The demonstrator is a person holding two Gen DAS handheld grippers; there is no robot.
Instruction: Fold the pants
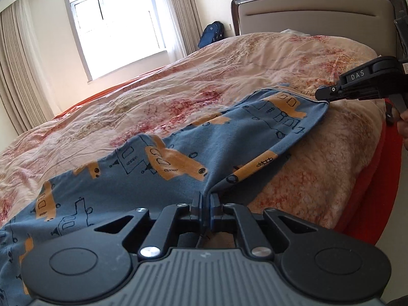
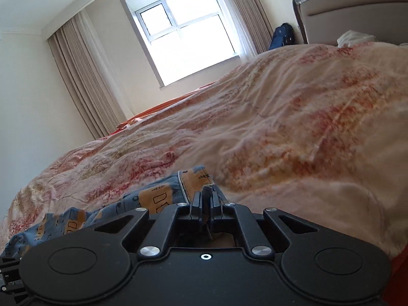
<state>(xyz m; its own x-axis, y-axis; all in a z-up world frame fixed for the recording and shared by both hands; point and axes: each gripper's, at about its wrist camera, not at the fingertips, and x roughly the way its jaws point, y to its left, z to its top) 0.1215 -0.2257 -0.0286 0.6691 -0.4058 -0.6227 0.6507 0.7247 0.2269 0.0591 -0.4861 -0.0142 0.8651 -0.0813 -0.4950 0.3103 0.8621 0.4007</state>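
The left gripper (image 1: 206, 204) is pinching a fold of the pants (image 1: 178, 153) between fingers drawn close together, the blue cloth rising from the bed into the narrow gap and spreading away ahead and to the left of it. The right gripper (image 2: 206, 201) is likewise clamping an edge of the pants (image 2: 158, 199), its fingers nearly touching with cloth caught between them; in the left wrist view the same right gripper (image 1: 322, 94) is reaching in from the right edge and gripping the far corner of the garment, which is pulling taut there

The bed's quilt (image 1: 204, 76), pinkish with red blotches and heavily wrinkled, is carrying everything, and the pants are lying across its near part, blue with orange vehicle shapes and dark line drawings, stretching between the two grippers. The padded headboard (image 1: 318, 7) with a dark wooden frame is standing at the far right. A bright window (image 2: 188, 33) is lighting the back wall, flanked by beige curtains (image 2: 84, 76). A dark blue backpack (image 1: 211, 34) is leaning against the wall between curtain and headboard
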